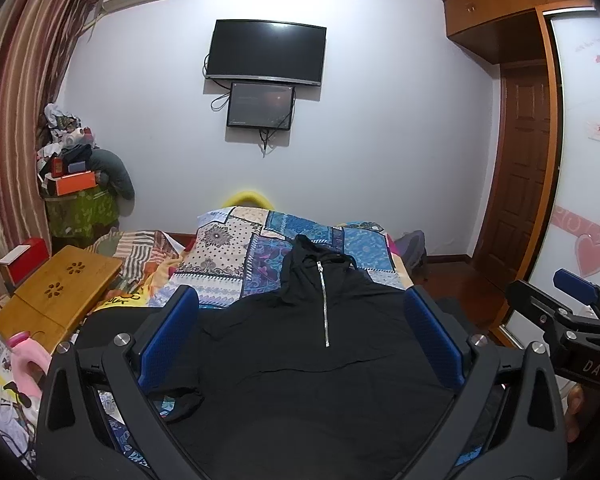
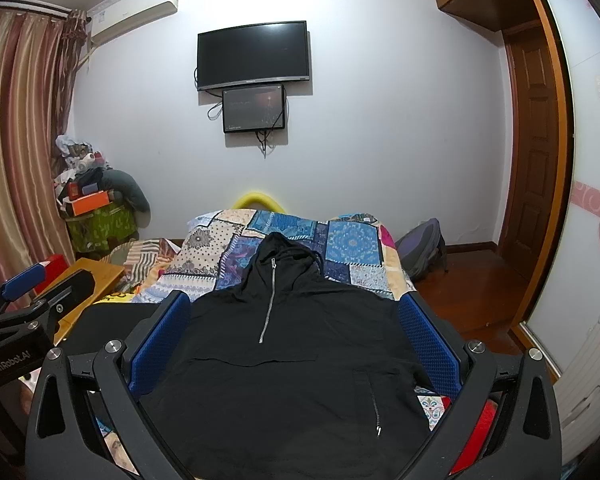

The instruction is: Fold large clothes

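A black hooded pullover (image 1: pixel 300 360) with a short silver chest zipper lies flat, front up, on a patchwork bedspread (image 1: pixel 236 256), hood toward the far wall. It also shows in the right wrist view (image 2: pixel 284 360). My left gripper (image 1: pixel 300 304) is open, held above the garment's lower part, holding nothing. My right gripper (image 2: pixel 294 308) is open likewise above the garment, holding nothing. Each gripper shows at the edge of the other's view: the right (image 1: pixel 572 320), the left (image 2: pixel 24 304).
A wooden lap desk (image 1: pixel 56 296) and a red box (image 1: pixel 20 260) lie left of the bed. A cluttered pile (image 1: pixel 76 172) stands in the far left corner by the curtain. A backpack (image 2: pixel 420 248) sits on the floor at right, near the wooden door (image 2: pixel 532 128).
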### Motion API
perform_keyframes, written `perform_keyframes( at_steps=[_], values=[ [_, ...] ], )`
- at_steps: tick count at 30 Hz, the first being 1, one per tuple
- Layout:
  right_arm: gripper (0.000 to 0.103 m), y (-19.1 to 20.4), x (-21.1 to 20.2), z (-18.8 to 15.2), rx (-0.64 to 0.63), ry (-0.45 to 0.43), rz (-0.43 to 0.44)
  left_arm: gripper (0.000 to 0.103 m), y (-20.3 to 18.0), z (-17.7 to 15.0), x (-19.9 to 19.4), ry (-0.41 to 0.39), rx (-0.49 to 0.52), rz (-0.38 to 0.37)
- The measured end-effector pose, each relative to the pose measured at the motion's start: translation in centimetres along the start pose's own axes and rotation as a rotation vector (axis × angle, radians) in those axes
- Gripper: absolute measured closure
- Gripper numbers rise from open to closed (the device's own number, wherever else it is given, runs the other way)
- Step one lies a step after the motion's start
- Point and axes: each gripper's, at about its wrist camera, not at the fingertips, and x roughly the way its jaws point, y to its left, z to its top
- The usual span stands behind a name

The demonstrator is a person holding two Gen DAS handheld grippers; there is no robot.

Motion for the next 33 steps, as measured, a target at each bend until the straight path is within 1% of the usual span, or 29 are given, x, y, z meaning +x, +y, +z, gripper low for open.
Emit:
perform_keyframes(
  at_steps=[6, 9, 15, 20, 23, 25, 27, 28, 30, 33],
  values=[
    [0.000, 0.3, 1.2, -0.1, 0.003, 0.030, 0.002, 0.000, 1.4, 0.3, 1.4, 0.006, -0.022, 0.033],
    [0.000, 0.3, 1.9, 0.1, 0.007, 0.046, 0.004, 0.000, 2.8, 0.3, 2.4, 0.013, -0.043, 0.063],
    [0.000, 0.3, 3.9, 0.1, 0.011, 0.096, 0.004, 0.000, 6.7, 0.4, 5.1, 0.036, -0.085, 0.148],
    [0.000, 0.3, 6.2, 0.0, 0.003, 0.143, -0.001, 0.000, 11.7, 0.1, 7.3, 0.066, -0.138, 0.258],
    [0.000, 0.2, 7.9, -0.1, -0.002, 0.179, -0.020, 0.000, 15.4, -0.9, 8.3, 0.091, -0.201, 0.326],
    [0.000, -0.1, 9.0, -0.4, 0.010, 0.209, -0.023, 0.000, 17.7, -1.7, 8.9, 0.114, -0.238, 0.368],
    [0.000, -0.5, 10.3, -0.7, 0.041, 0.249, -0.019, 0.000, 20.2, -2.8, 9.6, 0.150, -0.281, 0.422],
    [0.000, -0.7, 10.8, -0.8, 0.058, 0.263, -0.019, 0.000, 22.0, -3.7, 10.0, 0.182, -0.314, 0.449],
    [0.000, -1.1, 11.7, -1.2, 0.093, 0.290, -0.032, 0.000, 24.1, -4.9, 10.7, 0.228, -0.365, 0.465],
    [0.000, -1.5, 12.9, -2.0, 0.116, 0.344, -0.038, 0.000, 28.2, -7.6, 11.4, 0.301, -0.489, 0.465]
  ],
)
